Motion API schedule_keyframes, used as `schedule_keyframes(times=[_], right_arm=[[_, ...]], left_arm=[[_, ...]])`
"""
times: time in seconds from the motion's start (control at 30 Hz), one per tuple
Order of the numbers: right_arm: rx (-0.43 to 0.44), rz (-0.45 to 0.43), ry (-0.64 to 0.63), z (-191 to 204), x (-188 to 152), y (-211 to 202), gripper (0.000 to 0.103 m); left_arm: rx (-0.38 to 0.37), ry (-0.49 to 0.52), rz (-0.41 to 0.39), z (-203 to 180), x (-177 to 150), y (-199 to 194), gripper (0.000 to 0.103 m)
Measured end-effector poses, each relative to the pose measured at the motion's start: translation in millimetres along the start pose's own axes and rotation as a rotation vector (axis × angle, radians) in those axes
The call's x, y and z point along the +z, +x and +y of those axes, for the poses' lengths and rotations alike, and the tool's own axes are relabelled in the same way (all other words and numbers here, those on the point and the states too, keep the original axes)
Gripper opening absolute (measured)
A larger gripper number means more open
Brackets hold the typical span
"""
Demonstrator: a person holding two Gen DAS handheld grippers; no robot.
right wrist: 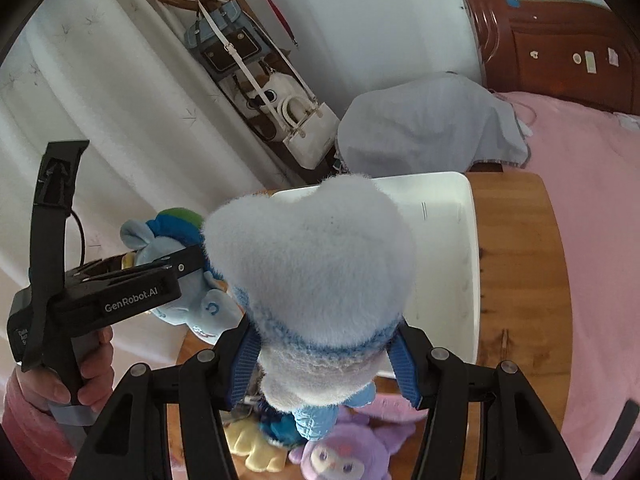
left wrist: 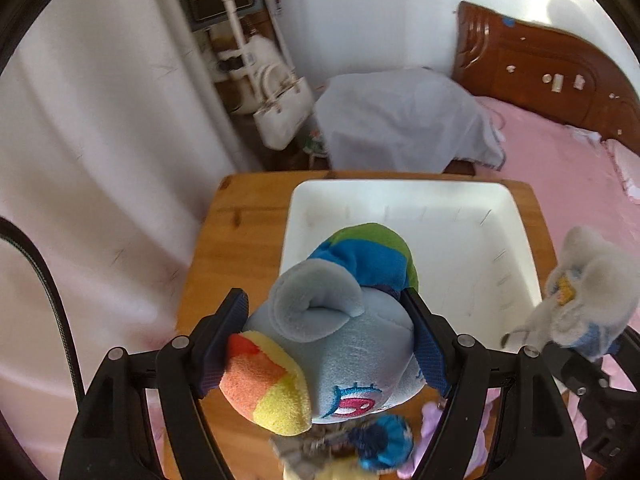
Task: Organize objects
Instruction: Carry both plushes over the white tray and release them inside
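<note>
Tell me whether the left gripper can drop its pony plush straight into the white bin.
Probably yes: the left gripper holds the pony plush right at the white bin, which looks empty and open-topped.

A rainbow-maned blue pony plush hangs above the white bin's near edge. A fluffy pale-blue plush hangs beside it. Purple and yellow plushes lie on the tabletop.

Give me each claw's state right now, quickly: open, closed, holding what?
Left claw: closed on the rainbow-maned pony plush.
Right claw: closed on the fluffy pale-blue plush.
</note>
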State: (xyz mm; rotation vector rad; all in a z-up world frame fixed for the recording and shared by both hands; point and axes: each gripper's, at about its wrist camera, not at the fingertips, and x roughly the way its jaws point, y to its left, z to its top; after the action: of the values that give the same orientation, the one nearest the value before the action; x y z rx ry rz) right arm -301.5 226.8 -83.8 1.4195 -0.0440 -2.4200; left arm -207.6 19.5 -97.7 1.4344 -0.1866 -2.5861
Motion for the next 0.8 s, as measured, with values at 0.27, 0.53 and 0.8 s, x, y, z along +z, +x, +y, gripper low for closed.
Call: schedule_keyframes(times=[0.27,0.53,0.8], right_arm=[[0.012,-0.041,0.017,-4.4,5.5,23.2,0.06],[-0.021,-0.057,0.033,-4.2,11.8,39.4,0.061],[-0.009,-0.105,0.05,-3.6,14.2,33.8,0.076]], left_arm=[[-0.11,-0.089,-0.088,-2.0,9.4,21.9,0.08],[-0.159,-0.113,-0.152,-0.1,12.7,27.7,0.081],[-0.195,-0.151,-0.171,1.9,13.9,24.2,0.081]])
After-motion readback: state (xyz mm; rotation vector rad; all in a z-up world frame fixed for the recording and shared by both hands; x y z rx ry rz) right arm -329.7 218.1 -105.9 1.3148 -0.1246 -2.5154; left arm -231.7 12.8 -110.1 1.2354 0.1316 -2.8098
